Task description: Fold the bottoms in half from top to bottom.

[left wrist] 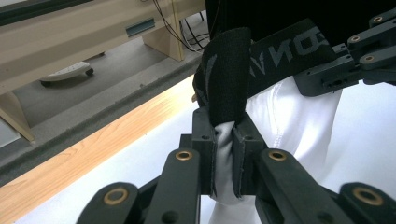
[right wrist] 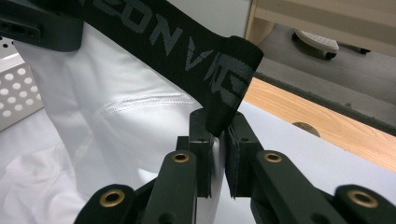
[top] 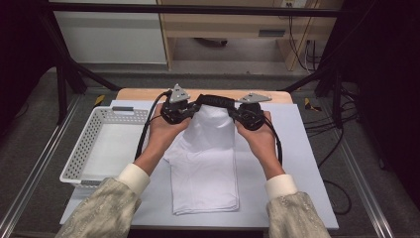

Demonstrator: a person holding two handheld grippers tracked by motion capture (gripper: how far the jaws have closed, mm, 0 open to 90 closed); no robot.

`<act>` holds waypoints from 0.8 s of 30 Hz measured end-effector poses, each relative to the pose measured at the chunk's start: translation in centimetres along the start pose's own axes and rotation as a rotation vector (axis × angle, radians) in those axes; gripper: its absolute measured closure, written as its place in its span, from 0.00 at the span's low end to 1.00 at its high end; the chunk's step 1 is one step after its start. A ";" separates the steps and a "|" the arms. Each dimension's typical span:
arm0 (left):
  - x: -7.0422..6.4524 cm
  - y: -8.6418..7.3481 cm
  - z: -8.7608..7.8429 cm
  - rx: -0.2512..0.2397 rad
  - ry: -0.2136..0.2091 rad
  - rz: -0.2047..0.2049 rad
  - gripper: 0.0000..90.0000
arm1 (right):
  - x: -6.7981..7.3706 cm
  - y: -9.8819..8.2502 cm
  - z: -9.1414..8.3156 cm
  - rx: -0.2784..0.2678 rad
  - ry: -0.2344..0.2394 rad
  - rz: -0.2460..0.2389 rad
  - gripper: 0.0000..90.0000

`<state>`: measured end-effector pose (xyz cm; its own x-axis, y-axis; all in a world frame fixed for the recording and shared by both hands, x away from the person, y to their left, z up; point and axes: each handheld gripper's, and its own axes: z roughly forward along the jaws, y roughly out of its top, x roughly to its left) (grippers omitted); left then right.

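A white garment [top: 205, 163] with a black elastic waistband [top: 215, 100] lies lengthwise on the white table cover [top: 302, 158]; its near end is folded flat. The waistband end is raised off the table between both grippers. My left gripper [top: 194, 107] is shut on the waistband's left corner, where white cloth [left wrist: 294, 126] and black band [left wrist: 280, 51] are pinched in my left gripper [left wrist: 224, 128]. My right gripper [top: 234, 112] is shut on the right corner, and the lettered band [right wrist: 163, 32] folds into my right gripper [right wrist: 219, 128]. The band is stretched taut between them.
A white perforated basket [top: 99, 144] stands at the left, touching the table cover. The wooden table edge [top: 143, 93] runs along the far side. Black frame posts and cables [top: 341, 114] flank the table. A wooden cabinet stands beyond.
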<state>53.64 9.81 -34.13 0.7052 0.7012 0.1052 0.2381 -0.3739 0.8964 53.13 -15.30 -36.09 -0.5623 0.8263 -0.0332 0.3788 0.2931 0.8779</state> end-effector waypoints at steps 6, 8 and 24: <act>-0.6 -0.7 -0.8 -0.005 -0.014 -0.004 0.91 | 0.7 -0.6 -0.7 -0.004 0.012 -0.002 0.92; -0.9 -1.1 -1.1 -0.007 -0.023 -0.005 0.91 | 0.9 -0.9 -0.9 -0.003 0.015 -0.002 0.92; -3.2 -3.5 -2.7 -0.004 -0.036 -0.019 0.91 | 2.5 -3.7 -2.5 -0.035 0.035 -0.005 0.92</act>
<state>48.68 10.53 -36.47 0.7245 0.6855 0.0724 0.2491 -0.3583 0.8998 48.46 -15.49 -38.25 -0.5900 0.8071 -0.0211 0.3504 0.2795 0.8939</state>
